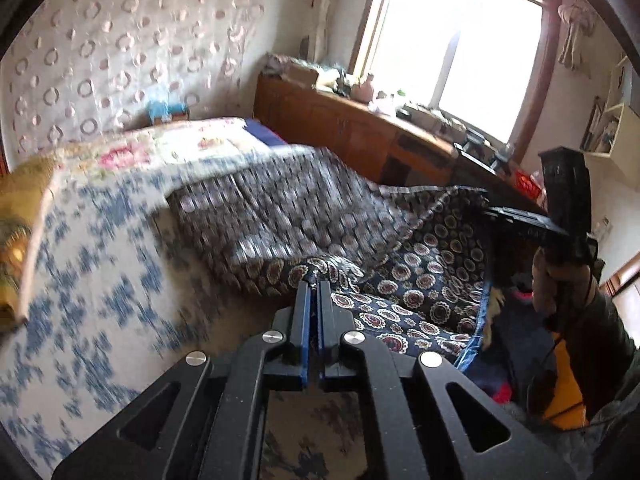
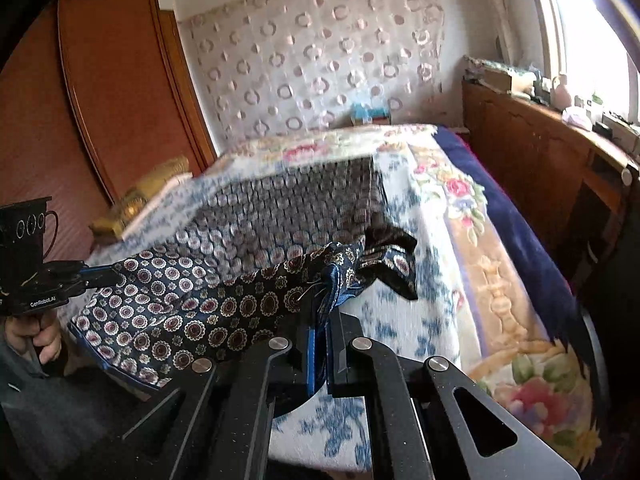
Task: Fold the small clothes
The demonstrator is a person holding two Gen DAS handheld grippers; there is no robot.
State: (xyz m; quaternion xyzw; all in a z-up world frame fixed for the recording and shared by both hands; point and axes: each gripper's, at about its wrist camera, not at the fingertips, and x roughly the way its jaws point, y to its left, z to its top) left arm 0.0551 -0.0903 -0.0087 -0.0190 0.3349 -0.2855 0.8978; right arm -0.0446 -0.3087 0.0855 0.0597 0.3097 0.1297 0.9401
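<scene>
A dark navy cloth [image 1: 420, 280] with round medallion prints and a blue hem hangs stretched over the bed between my two grippers. In the left wrist view my left gripper [image 1: 314, 282] is shut on the cloth's near edge. My right gripper [image 1: 490, 213] holds the far corner at the right, with a hand [image 1: 560, 272] on its grip. In the right wrist view my right gripper [image 2: 320, 308] is shut on the bunched blue-hemmed corner of the cloth [image 2: 192, 308]. My left gripper [image 2: 118, 278] pinches the opposite corner at the left. The cloth's far part trails blurred onto the bed.
The bed [image 1: 100, 280] has a white sheet with blue flowers and a floral blanket [image 2: 500, 280] along its side. A gold cushion [image 2: 136, 200] lies by the wooden wardrobe [image 2: 120, 100]. A cluttered wooden cabinet [image 1: 340, 132] runs under the window.
</scene>
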